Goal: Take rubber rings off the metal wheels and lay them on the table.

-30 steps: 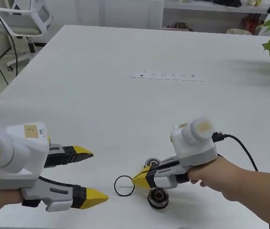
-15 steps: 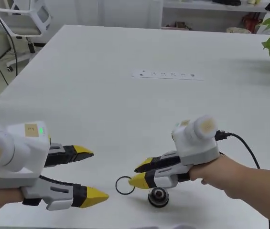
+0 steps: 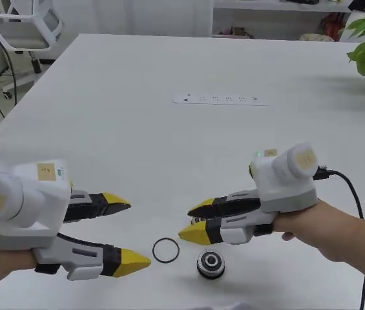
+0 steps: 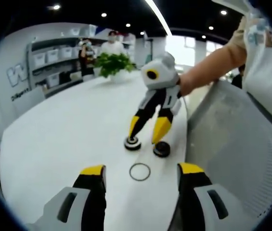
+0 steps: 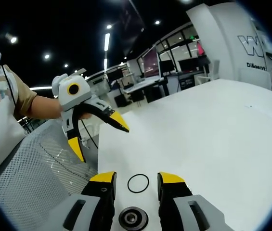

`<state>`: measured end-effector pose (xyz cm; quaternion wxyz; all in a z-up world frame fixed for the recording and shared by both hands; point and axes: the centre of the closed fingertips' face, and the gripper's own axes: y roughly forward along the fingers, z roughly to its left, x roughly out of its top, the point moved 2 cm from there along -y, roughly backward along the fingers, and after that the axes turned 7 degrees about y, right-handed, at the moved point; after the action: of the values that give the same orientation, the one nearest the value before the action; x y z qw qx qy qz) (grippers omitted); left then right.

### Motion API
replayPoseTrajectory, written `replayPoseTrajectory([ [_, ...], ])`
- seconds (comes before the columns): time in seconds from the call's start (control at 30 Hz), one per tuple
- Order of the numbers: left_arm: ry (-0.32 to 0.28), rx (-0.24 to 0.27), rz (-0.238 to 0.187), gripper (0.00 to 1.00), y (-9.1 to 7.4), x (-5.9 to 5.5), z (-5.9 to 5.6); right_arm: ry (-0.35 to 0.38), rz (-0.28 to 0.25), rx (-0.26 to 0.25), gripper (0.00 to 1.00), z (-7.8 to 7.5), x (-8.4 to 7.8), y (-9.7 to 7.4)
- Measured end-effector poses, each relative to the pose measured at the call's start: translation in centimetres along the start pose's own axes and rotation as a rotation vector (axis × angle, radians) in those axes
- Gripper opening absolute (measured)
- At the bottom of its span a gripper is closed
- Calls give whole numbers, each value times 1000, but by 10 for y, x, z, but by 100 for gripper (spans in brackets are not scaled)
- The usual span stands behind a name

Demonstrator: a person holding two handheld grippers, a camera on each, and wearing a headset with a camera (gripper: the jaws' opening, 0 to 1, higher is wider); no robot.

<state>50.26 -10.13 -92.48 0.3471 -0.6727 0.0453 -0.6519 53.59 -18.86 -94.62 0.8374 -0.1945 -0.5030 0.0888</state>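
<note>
Right gripper [image 3: 188, 221] opened, drew back — rubber ring [image 3: 165, 250] left free.

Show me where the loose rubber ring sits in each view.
Head view: rubber ring low centre, on the table between left gripper and right gripper.
Left gripper view: ring just ahead, between its jaw tips.
Right gripper view: ring likewise, between its jaw tips.
Shared landmark: metal wheel beside the ring.
</note>
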Motion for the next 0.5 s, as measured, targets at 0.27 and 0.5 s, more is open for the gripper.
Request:
replayPoseTrajectory([
  [0.27, 19, -26, -1, 60, 12, 9, 2, -2, -30, -10, 34, -1, 1, -17],
  [0.5, 35, -59, -2, 59, 25, 15, -3, 3, -45, -32, 35, -5, -4, -31],
])
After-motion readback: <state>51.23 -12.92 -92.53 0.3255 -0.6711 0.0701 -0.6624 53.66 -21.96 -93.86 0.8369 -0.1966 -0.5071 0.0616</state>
